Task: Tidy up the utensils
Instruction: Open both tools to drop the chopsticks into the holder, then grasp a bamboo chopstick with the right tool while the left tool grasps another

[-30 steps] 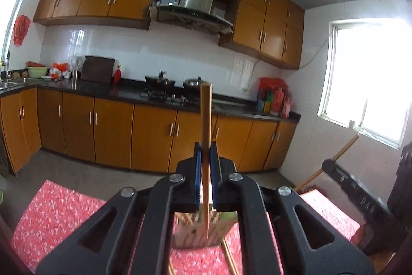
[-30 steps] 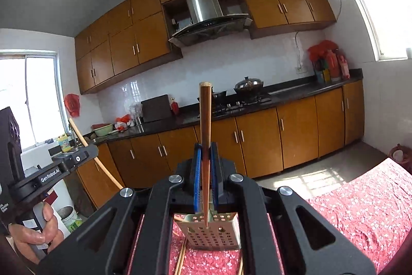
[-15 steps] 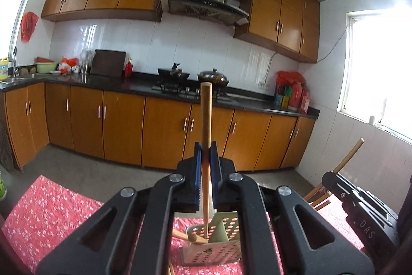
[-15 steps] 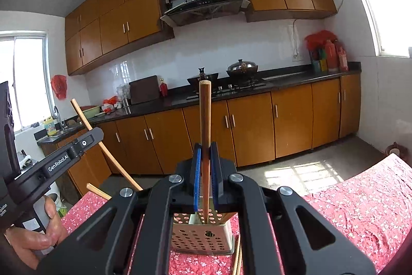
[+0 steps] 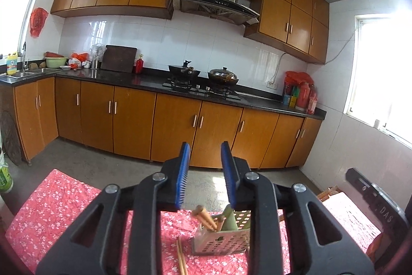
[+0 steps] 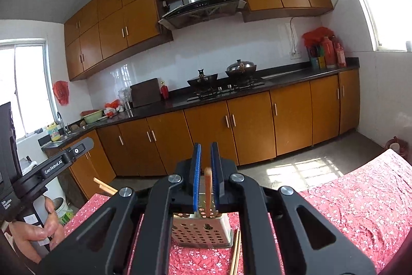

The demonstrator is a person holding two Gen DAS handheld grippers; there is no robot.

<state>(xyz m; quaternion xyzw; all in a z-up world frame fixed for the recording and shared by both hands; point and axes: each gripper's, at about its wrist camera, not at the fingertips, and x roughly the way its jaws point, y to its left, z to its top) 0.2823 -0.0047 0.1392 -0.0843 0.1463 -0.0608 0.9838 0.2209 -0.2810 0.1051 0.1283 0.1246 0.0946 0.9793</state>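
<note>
A perforated metal utensil holder (image 5: pixel 222 240) stands on the red floral tablecloth (image 5: pixel 59 208). Wooden chopsticks (image 5: pixel 206 217) lean inside it. My left gripper (image 5: pixel 205 174) is open and empty above the holder. In the right wrist view the holder (image 6: pixel 200 230) sits just below my right gripper (image 6: pixel 206 172), whose jaws stand slightly apart. A wooden chopstick (image 6: pixel 208 193) stands loose between them, its lower end in the holder. More chopsticks lie on the cloth beside the holder (image 5: pixel 181 258) (image 6: pixel 235 253).
The other gripper shows at the edge of each view: right one (image 5: pixel 373 200), left one held by a hand (image 6: pixel 46 169). Kitchen cabinets (image 5: pixel 128 120), a counter with a stove and pots (image 5: pixel 203 86) stand beyond the table.
Both grippers lowered toward the holder and opened. The left one let go of its chopstick, which now rests in the holder. The right chopstick slid down between the parted jaws.
</note>
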